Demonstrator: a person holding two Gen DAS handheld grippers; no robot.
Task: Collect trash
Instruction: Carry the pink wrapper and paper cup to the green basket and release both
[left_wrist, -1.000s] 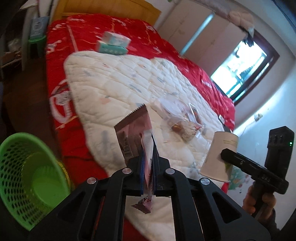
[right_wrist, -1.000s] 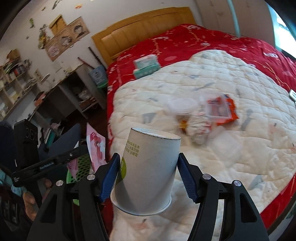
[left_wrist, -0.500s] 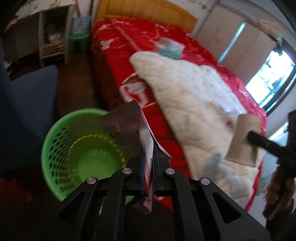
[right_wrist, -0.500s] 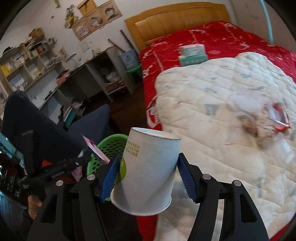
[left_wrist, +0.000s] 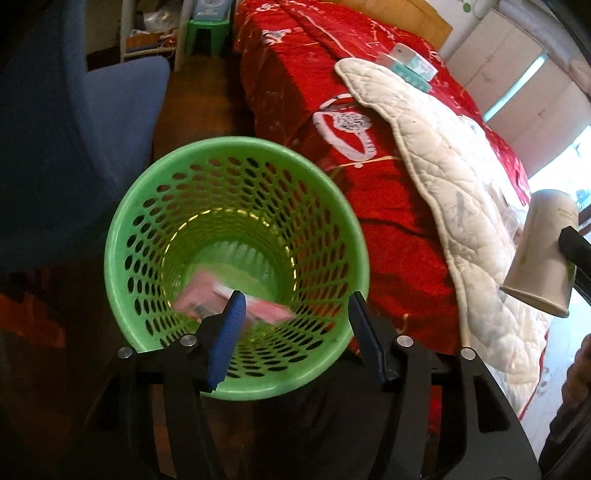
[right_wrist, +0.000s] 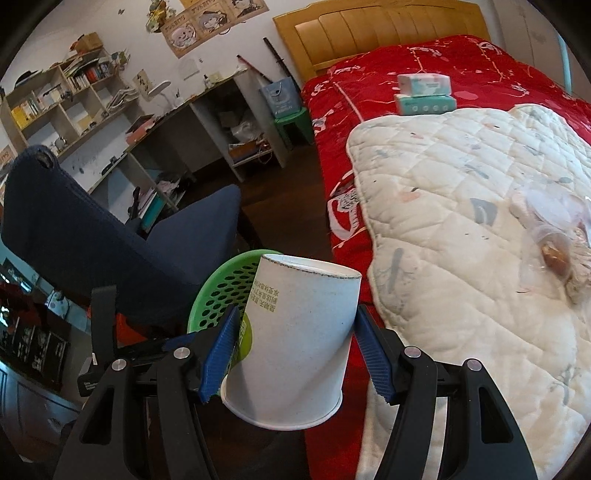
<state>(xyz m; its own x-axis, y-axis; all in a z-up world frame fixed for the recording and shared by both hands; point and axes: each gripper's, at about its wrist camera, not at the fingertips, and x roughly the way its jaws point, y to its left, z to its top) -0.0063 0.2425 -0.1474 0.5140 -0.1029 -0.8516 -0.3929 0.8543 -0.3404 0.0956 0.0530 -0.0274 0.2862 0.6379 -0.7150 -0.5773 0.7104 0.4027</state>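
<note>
**A:** What is your left gripper (left_wrist: 295, 332) doing?

**B:** Its jaws are opening, with nothing pressed between the blue pads. It points down into the green basket (left_wrist: 155, 206), which fills the centre of the left wrist view. A pink wrapper (left_wrist: 207, 295) shows blurred deep inside the basket, just above the left pad and clear of both.

**A:** And your right gripper (right_wrist: 291, 343)?

**B:** It is clamped on a white paper cup (right_wrist: 295, 332), a blue pad on each side of it. The cup is upside down, its rim toward the camera, low in the centre of the right wrist view. In the left wrist view the same cup sits at the right edge.

**A:** Where is the rest of the trash?

**B:** A crumpled clear plastic bag (right_wrist: 554, 236) with food scraps lies on the white quilt (right_wrist: 461, 229), at the right edge of the right wrist view. Two tissue packs (right_wrist: 424, 94) are stacked on the red bedspread (right_wrist: 369, 81) near the top. A blue chair (right_wrist: 110, 236) stands left of the basket.
</note>
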